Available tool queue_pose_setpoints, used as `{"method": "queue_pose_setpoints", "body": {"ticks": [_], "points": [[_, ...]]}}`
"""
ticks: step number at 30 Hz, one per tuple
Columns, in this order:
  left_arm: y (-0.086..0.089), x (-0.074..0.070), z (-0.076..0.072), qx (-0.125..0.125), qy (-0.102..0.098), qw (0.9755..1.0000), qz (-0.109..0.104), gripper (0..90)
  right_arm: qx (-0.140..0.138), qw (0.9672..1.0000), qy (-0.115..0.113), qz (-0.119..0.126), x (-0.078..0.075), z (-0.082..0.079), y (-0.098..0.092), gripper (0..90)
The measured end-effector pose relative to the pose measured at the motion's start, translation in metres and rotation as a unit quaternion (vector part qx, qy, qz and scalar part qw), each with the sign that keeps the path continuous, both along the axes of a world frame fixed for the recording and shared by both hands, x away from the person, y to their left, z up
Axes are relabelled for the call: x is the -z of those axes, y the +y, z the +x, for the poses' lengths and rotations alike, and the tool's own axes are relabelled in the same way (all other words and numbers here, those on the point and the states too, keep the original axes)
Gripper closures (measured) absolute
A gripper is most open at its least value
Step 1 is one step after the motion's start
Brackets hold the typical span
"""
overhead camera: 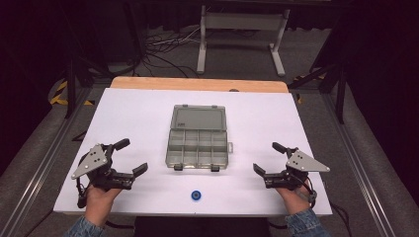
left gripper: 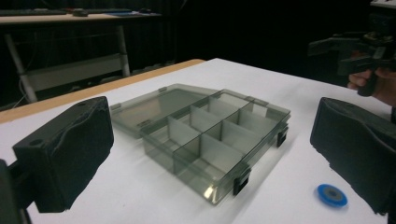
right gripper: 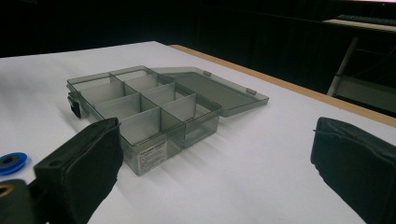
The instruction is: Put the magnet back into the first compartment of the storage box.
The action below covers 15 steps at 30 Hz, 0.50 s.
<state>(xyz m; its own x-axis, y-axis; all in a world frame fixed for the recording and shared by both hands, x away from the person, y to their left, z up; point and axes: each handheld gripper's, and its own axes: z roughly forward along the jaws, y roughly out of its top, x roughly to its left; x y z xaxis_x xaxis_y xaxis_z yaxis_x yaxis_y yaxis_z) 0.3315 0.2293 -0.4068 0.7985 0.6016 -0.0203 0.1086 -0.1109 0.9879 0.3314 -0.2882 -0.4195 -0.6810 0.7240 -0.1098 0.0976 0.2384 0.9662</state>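
My left gripper (overhead camera: 132, 156) hovers over the white table's (overhead camera: 138, 113) left edge with its jaws spread wide and nothing between them. The small blue plastic disc (overhead camera: 196, 195) lies flat by the near edge, just in front of the open smoky-grey clear plastic compartment box (overhead camera: 198, 146) at the middle — I judge the disc light, stiff and a little slippery, best pinched across its rim, and the box rigid but brittle at its thin walls. My right gripper (overhead camera: 267, 158) hovers over the right edge — also wide open, empty.

A glossy, see-through smoky plastic organiser box (overhead camera: 198, 143) lies on a matt white tabletop (overhead camera: 138, 118) edged in wood.
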Motion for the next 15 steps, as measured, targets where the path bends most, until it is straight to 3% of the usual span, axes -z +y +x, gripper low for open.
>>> {"method": "queue_pose_setpoints", "body": {"ticks": [9, 15], "points": [[-0.020, -0.011, 0.002, 0.026, -0.002, 0.9996, -0.008, 0.3, -0.002, 1.0000, 0.002, 0.001, 0.000, 0.001, 0.000, 2.8], [-0.037, -0.018, 0.002, 0.051, -0.006, 0.9987, 0.000, 0.3, -0.004, 1.0000, 0.002, 0.000, 0.000, 0.001, 0.000, 2.9]]}}
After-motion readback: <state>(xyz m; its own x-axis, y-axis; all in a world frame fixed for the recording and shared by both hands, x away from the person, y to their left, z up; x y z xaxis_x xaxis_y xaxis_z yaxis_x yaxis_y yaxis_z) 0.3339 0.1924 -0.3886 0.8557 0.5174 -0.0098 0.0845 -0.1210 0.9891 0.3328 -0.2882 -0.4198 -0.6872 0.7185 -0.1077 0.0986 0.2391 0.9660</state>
